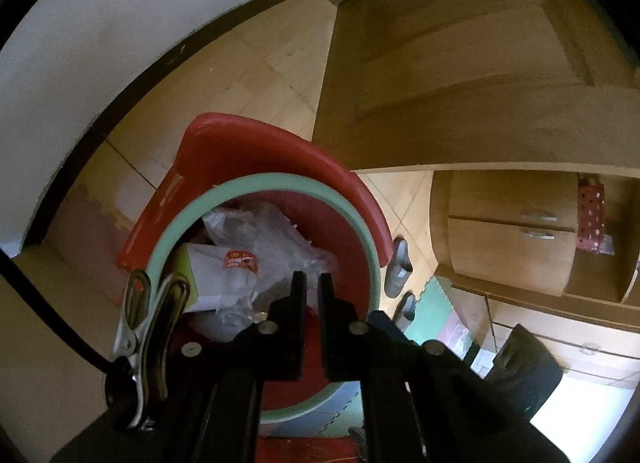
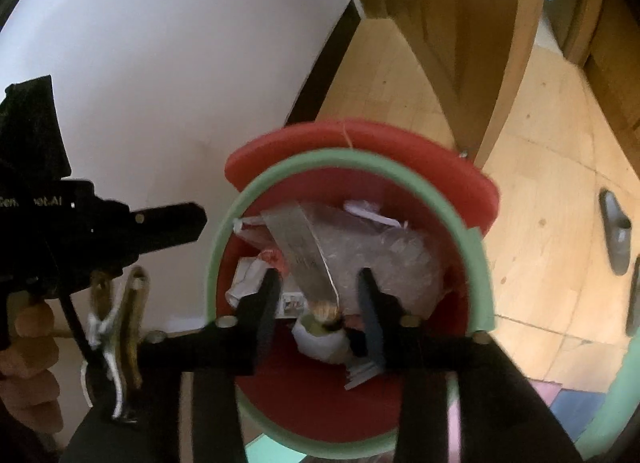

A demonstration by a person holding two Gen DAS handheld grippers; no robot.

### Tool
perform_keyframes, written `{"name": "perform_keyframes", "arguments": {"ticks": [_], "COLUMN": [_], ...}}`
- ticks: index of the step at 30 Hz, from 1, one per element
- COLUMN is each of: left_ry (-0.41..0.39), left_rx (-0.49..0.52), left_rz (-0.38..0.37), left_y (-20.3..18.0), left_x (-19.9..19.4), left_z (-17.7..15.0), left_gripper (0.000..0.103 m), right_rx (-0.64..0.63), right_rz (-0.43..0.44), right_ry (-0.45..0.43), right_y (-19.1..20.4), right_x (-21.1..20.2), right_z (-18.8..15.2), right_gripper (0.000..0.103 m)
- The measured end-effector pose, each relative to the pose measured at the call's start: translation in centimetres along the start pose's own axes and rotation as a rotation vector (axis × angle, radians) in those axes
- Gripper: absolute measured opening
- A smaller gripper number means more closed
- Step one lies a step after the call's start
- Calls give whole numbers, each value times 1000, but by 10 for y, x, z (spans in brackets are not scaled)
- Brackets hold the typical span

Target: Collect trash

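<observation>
step: dropping trash into bin [image 2: 472, 239] | right tongs [image 2: 320, 295] parted, white scrap [image 2: 320, 339] loose | left tongs [image 1: 312, 287] shut, empty | next: withdraw

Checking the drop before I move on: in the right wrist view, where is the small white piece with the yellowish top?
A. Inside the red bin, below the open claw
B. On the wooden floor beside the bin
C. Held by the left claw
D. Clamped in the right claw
A: the white piece lies inside the red bin, and the right claw stands open above it, fingers clear of it.
</observation>
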State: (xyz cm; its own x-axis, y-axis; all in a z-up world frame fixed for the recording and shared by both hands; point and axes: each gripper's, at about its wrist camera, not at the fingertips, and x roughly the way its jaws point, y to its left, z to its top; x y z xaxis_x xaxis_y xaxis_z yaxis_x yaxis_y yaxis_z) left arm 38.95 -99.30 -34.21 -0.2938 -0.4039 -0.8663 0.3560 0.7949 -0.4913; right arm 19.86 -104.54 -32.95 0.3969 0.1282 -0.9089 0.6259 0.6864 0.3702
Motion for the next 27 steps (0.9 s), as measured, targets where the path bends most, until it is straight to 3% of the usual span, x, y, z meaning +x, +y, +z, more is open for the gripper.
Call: {"name": "perform_keyframes", "arguments": {"ticks": [15,21,27], "left_ry": [-91,-201,-401], "left_rx": [45,70,122], "left_rz": [-51,-109,-125], "left_y": [-37,-58,-79], "left_x": [-80,-168,-298], "left_z": [-42,-89,-179], "left_gripper": [4,4,15], "right_rx": [-50,-126,-306], "right_rz": [-9,4,31], "right_ry": [-49,-117,-202], "right_y": [25,61,130], "right_x": [-71,-142,-241], "right_z": [-3,-13,-45], "right_gripper": [63,63,63]}}
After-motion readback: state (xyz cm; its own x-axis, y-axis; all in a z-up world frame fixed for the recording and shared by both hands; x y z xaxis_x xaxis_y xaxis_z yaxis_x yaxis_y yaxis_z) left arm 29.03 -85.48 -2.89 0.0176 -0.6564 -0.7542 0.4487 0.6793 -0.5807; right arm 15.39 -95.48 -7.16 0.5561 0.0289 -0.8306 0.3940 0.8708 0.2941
